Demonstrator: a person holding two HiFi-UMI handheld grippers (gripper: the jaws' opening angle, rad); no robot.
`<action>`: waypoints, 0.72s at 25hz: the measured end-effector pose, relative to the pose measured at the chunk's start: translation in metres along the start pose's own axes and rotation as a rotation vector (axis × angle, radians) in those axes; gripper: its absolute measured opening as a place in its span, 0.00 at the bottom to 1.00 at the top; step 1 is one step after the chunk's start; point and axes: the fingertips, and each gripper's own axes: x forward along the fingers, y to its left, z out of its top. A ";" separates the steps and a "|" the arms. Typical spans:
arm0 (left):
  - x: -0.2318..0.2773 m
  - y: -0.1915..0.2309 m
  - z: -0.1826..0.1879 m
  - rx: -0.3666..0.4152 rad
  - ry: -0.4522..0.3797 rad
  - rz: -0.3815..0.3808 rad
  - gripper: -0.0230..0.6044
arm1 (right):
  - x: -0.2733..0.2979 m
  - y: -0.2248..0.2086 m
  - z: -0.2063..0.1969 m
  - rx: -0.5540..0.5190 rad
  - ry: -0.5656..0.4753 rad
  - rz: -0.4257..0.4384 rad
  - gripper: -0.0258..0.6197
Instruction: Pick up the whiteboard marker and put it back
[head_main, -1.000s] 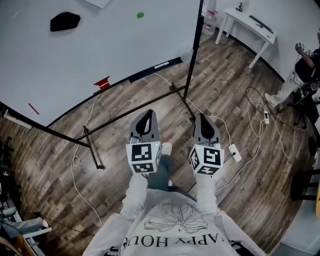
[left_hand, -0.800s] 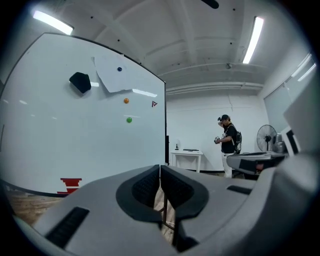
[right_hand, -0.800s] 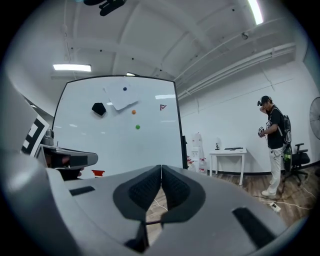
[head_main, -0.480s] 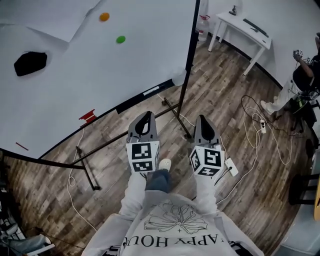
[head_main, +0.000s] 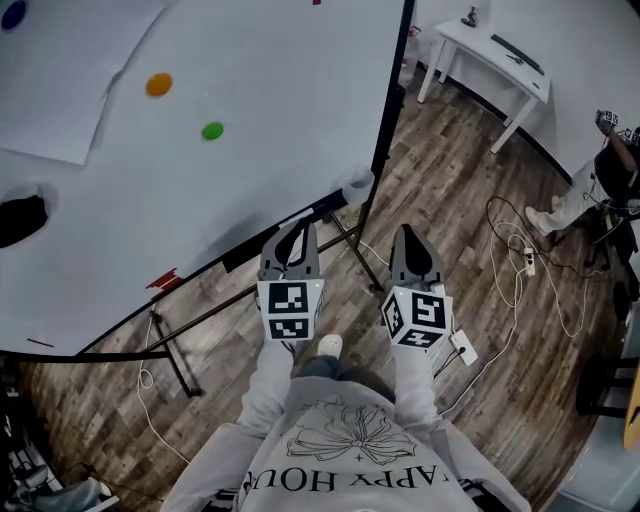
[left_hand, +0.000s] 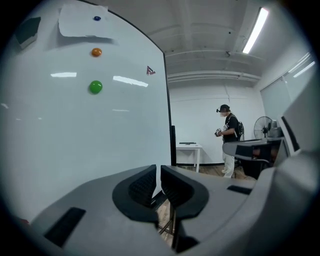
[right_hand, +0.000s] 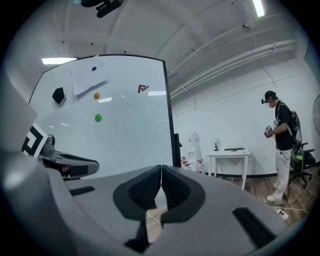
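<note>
Your left gripper (head_main: 297, 228) and right gripper (head_main: 405, 232) are both clenched on nothing, side by side before the whiteboard (head_main: 260, 90). Low on the board, a red piece (head_main: 163, 280) and a thin red streak (head_main: 40, 342) are too small to tell which is the marker. A black shape (head_main: 15, 220) is cut off at the left edge.

Setting: lab-like workroom
Evidence: free-standing whiteboard (head_main: 250, 90), white desk (head_main: 497, 48), loose cables (head_main: 515, 262) on plank floor (head_main: 440, 190), ceiling strip light (left_hand: 253, 30)
</note>
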 end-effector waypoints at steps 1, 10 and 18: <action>0.007 0.002 -0.001 0.002 0.007 -0.001 0.05 | 0.007 -0.001 -0.001 0.001 0.004 0.003 0.04; 0.059 0.010 -0.026 0.057 0.126 -0.013 0.05 | 0.050 -0.015 -0.018 0.010 0.058 0.027 0.04; 0.103 -0.002 -0.058 0.210 0.282 -0.087 0.17 | 0.074 -0.034 -0.035 0.014 0.119 0.068 0.04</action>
